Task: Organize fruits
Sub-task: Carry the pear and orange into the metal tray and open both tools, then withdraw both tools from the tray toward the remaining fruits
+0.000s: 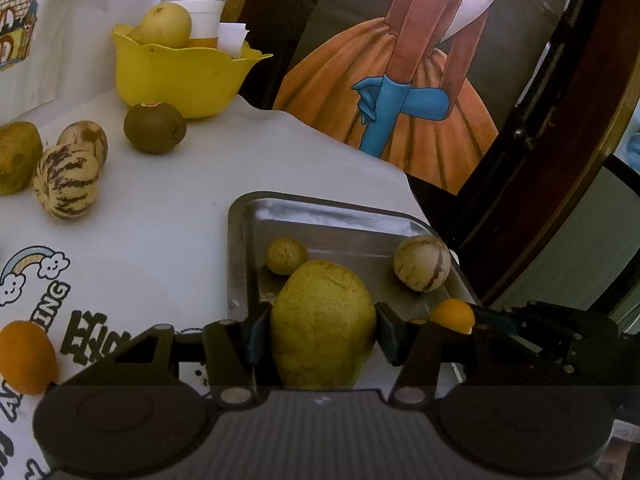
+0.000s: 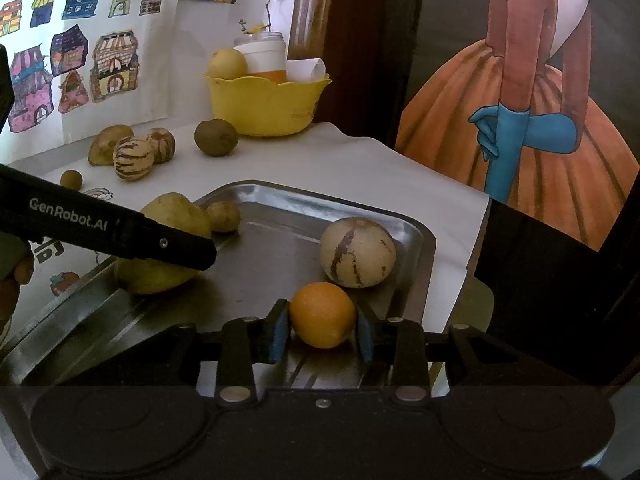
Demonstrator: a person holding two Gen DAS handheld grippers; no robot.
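Observation:
My left gripper (image 1: 322,332) is shut on a large yellow-green pear (image 1: 320,312), its pads pressed to both sides, low over the near left part of the metal tray (image 1: 320,220). In the right wrist view one of its black fingers (image 2: 120,232) crosses that pear (image 2: 172,212). My right gripper (image 2: 322,330) stands open around an orange (image 2: 322,312) that rests on the tray (image 2: 280,216); narrow gaps show at the pads. A striped melon-like fruit (image 2: 357,252) and a small yellow fruit (image 2: 223,216) also lie in the tray.
On the white cloth to the left lie a kiwi (image 1: 155,128), two striped fruits (image 1: 66,188), a brownish fruit (image 1: 16,156) and another orange (image 1: 26,356). A yellow bowl (image 1: 180,76) holding a pear and a jar stands at the back. The table edge drops off right of the tray.

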